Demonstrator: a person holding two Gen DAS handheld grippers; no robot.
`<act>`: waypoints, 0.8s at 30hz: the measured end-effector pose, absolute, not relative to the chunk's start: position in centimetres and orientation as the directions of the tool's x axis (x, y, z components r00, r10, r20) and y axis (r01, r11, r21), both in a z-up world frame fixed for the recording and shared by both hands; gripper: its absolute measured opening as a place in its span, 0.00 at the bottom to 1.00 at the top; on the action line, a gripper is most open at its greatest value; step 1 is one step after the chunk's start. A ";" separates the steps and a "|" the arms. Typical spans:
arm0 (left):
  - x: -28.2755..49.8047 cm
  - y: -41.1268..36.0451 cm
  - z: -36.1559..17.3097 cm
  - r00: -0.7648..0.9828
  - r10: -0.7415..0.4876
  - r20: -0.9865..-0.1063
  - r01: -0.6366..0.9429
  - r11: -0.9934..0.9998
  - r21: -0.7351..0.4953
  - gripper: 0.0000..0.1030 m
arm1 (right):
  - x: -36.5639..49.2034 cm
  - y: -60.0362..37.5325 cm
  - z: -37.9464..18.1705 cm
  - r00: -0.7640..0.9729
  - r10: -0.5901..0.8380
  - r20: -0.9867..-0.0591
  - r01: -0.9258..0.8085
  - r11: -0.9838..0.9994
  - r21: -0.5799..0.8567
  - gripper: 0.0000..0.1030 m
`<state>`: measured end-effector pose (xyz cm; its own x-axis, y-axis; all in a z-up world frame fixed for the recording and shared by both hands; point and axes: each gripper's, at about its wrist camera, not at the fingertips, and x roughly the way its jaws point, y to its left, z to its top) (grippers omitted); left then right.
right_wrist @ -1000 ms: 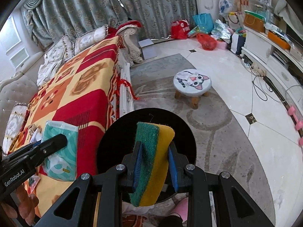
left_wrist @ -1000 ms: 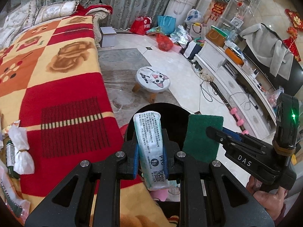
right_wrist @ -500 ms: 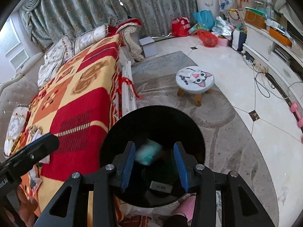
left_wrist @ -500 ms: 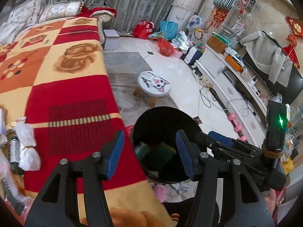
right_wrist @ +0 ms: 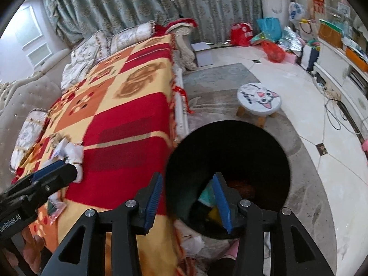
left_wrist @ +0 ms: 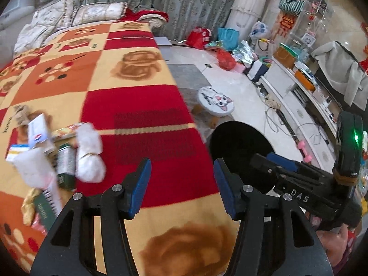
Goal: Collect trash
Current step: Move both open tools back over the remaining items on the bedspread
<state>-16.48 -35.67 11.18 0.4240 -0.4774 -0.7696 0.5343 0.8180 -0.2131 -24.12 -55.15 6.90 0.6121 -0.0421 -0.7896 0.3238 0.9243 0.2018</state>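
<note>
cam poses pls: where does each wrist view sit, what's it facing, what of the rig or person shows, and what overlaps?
Left wrist: sits behind the open left gripper, over the patterned blanket, facing the trash pile and room; the right gripper crosses at right.
Right wrist: sits behind the open right gripper, above the black bin, looking into it; the left gripper enters at left, with fingers of the person's hand below.
Shared: blanket, bin, cat-face stool, curtains.

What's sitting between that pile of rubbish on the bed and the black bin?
Only bare blanket: in the left wrist view, nothing lies on its red squares between the trash pile and the black bin.
</note>
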 end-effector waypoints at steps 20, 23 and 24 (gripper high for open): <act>-12.7 -16.1 9.8 0.535 -0.276 -0.799 0.271 0.951 -0.147 0.54 | -16.7 -41.7 3.9 0.546 0.181 -0.818 0.081 0.960 0.267 0.59; -11.8 -14.0 9.1 0.533 -0.276 -0.800 0.231 0.957 -0.176 0.54 | -15.1 -40.4 3.5 0.535 0.203 -0.820 0.065 0.958 0.279 0.59; -11.5 -13.7 9.1 0.533 -0.277 -0.799 0.222 0.958 -0.184 0.54 | -14.4 -39.9 3.3 0.533 0.208 -0.820 0.059 0.958 0.281 0.59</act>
